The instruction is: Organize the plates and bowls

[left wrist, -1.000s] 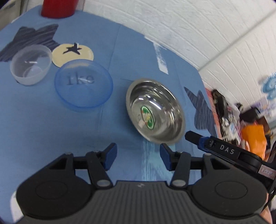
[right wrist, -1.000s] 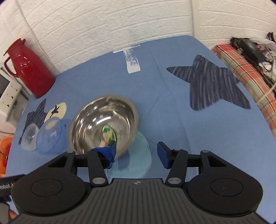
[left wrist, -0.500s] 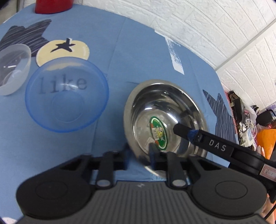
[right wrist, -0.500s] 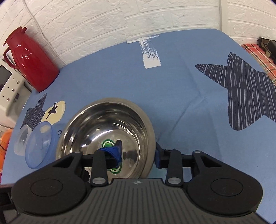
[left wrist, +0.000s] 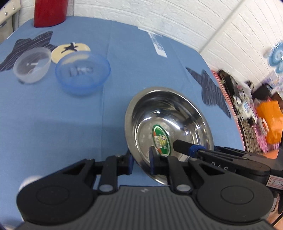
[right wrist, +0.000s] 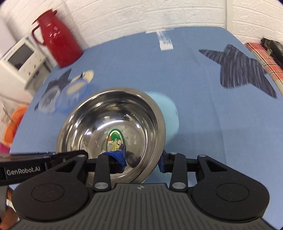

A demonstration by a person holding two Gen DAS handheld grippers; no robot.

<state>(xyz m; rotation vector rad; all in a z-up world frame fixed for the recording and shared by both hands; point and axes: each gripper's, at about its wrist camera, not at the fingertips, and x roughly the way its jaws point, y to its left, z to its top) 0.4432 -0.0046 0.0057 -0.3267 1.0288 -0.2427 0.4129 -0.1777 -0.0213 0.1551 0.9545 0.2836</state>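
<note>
Blue pads on both our grippers pinch the rim of the steel bowl [left wrist: 169, 127]. Our left gripper [left wrist: 141, 161] has closed on the near-left rim, one finger outside the wall and one inside, close by the green sticker [left wrist: 161, 139] on the bowl's floor. Our right gripper [right wrist: 143, 159] has closed on the near-right rim in the same way: its left finger sits inside the bowl, next to the sticker, and its right finger presses the outer wall. In the left view the right gripper's inner finger reaches in over the rim from the right side.

The bowl looks tilted and seems raised off the blue cloth [left wrist: 70, 132], though we cannot tell for sure that it is clear of it. In the right view a pale blue plate [right wrist: 168, 113] lies on the cloth just behind and to the right of the bowl, partly hidden by it.

Farther left on the cloth stand a blue bowl [left wrist: 83, 74] and, just beside it, a smaller clear bowl [left wrist: 32, 65]; whether the two touch we cannot tell. A cream disc [left wrist: 70, 51] printed on the cloth shows behind them. A red jug [right wrist: 56, 37] stands at the far edge by the white brick wall [right wrist: 123, 14], and a white appliance [right wrist: 23, 60] sits beside the table to its left.
</note>
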